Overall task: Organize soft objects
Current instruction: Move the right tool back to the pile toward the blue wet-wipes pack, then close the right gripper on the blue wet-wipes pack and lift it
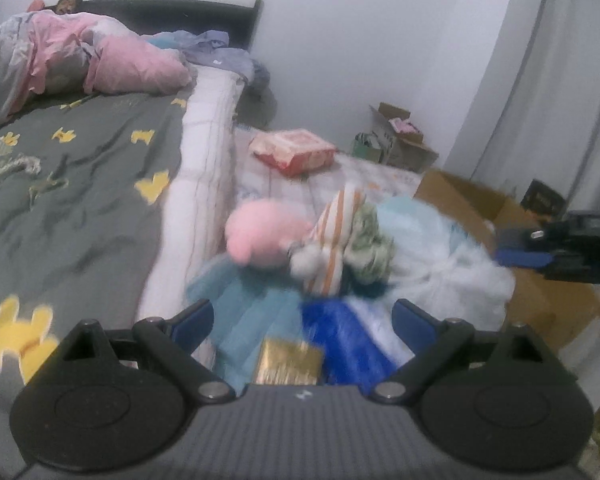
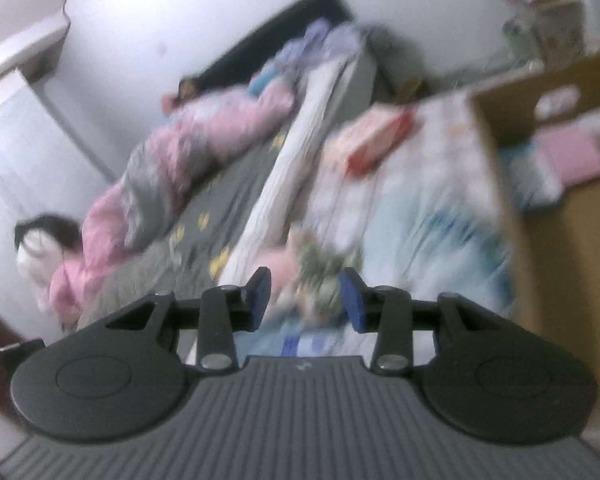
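A pink plush toy point(image 1: 260, 240) lies in a pile beside the bed, against an orange-striped soft toy point(image 1: 336, 240) and a green patterned one point(image 1: 372, 248). Light blue fabric point(image 1: 252, 312) and white fluffy cloth point(image 1: 452, 264) lie under them. My left gripper point(image 1: 303, 320) hangs over the near side of the pile, open wide, with nothing between its pads. My right gripper point(image 2: 306, 296) is held higher and farther back, with a gap between its jaws and nothing in it. The pink plush point(image 2: 278, 266) and the green toy point(image 2: 324, 264) show blurred beyond it. One of its blue fingers point(image 1: 520, 258) shows at the right edge.
An open cardboard box point(image 1: 480, 204) stands right of the pile, with pink and white soft things inside point(image 2: 572, 156). A red-and-pink package point(image 1: 292, 150) lies farther back. The bed point(image 1: 80, 200) with grey sheet and pink quilt point(image 1: 132, 64) fills the left. A gold packet point(image 1: 288, 362) lies below the left gripper.
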